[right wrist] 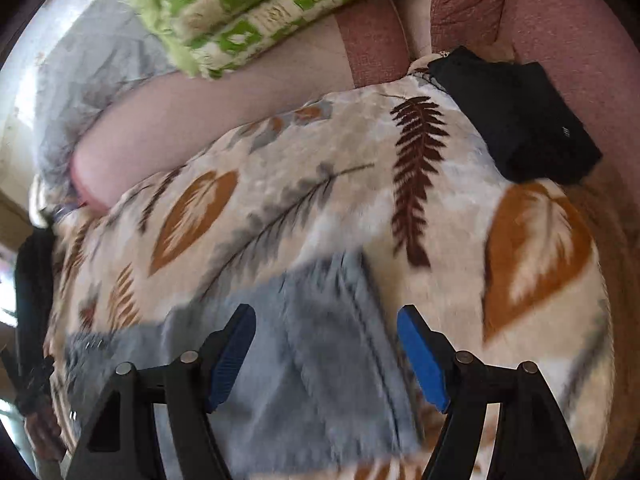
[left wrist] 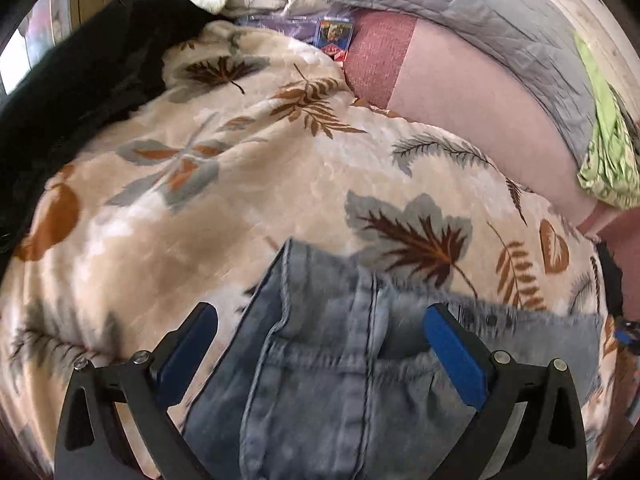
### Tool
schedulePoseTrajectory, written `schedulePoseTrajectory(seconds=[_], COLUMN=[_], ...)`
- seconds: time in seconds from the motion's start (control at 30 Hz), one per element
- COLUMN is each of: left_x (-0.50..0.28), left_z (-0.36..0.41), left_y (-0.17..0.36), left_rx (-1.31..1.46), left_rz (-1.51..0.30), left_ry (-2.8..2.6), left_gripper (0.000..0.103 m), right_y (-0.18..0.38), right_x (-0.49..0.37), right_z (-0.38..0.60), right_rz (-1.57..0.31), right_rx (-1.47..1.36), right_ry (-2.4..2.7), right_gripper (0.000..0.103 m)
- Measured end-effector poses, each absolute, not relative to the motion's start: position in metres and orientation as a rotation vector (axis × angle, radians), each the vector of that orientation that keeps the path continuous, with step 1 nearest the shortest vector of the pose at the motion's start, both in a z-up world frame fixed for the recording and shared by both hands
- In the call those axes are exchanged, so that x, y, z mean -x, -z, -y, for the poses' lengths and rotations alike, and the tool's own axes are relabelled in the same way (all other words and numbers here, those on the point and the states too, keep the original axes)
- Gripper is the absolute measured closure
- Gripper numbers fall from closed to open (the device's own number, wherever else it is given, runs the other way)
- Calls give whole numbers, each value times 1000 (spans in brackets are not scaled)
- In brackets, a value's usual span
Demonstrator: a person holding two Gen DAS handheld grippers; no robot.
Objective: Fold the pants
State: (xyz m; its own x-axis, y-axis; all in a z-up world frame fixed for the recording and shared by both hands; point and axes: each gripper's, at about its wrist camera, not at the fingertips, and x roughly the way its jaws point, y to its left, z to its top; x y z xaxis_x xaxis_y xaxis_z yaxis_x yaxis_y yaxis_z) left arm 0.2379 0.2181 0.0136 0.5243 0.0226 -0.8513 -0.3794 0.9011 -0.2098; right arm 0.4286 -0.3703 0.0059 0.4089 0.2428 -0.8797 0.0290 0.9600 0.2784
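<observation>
Jaws spread wide on both tools: my left gripper (left wrist: 320,316) and my right gripper (right wrist: 326,318) hang open and empty over the faded light-blue denim pants (left wrist: 320,360), neither pair of blue pads pressing cloth. The pants lie flat on the cream plush blanket printed with brown and grey leaves (left wrist: 240,184), directly under and between both sets of jaws. Between the left jaws a stitched seam runs forward, with the denim's far edge just ahead of the tips. The right-wrist view is blurred, but a seam and a frayed edge show beneath the right jaws. A folded black cloth (right wrist: 516,120) sits well ahead and to the right of them. I judge the fold to be at the reaching stage, nothing lifted yet. The next move calls for lowering each gripper onto a denim edge and closing on it before carrying it across.
</observation>
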Motion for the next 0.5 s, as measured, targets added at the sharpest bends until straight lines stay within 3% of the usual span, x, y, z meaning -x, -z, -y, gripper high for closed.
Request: schedulePoseTrajectory(seconds=[0.1, 0.13, 0.17, 0.23, 0.5], left_x=[-252, -258, -262, -266, -285], left_z=[-220, -221, -223, -230, -237], left_y=[-10, -6, -2, 6, 18], left_rx=[398, 396, 396, 423, 452], left_rz=[-1006, -1019, -1037, -1068, -1088], left_ry=[-244, -239, -239, -238, -241], left_gripper=[5, 11, 25, 44, 44], right_y=[16, 23, 34, 39, 31], right_x=[-444, -448, -451, -451, -457], right_z=[366, 364, 363, 362, 364], right_rz=[-1181, -1194, -1221, -1221, -1230], right_rx=[-253, -248, -246, -238, -238], right_ry=[-135, -133, -127, -114, -120], right_gripper=[28, 30, 40, 43, 45])
